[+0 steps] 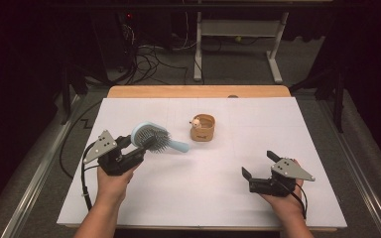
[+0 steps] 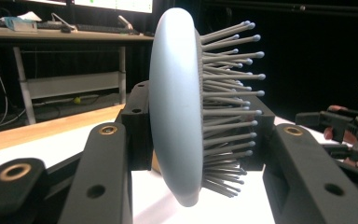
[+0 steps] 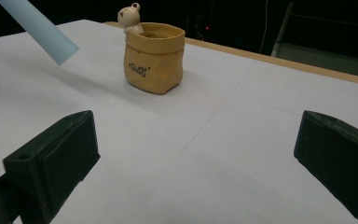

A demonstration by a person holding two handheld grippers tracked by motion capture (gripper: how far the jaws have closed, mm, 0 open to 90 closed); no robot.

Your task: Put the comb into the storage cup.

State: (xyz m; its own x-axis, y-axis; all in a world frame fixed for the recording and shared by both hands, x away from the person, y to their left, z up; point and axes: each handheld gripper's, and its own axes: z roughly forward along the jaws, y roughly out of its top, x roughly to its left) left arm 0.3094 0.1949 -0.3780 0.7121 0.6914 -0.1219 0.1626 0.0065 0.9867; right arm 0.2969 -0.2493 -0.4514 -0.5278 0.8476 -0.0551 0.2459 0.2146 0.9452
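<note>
Standing beyond the hairbrush (image 1: 151, 137): tan pot (image 1: 202, 128).

high view: above your side, looks fwd+down on whole counter (image 1: 258, 114) | left gripper view: along its jaws, very close on hairbrush (image 2: 182, 107) | right gripper view: low over counter, faces pot (image 3: 154, 58) | shared w/ high view: brush, pot

The hairbrush (image 1: 151, 137) sits at the table's (image 1: 218, 198) left, between the left gripper's (image 1: 129, 145) jaws; the sack-shaped pot (image 1: 203, 128) stands just right, behind the right gripper (image 1: 258, 166).
</note>
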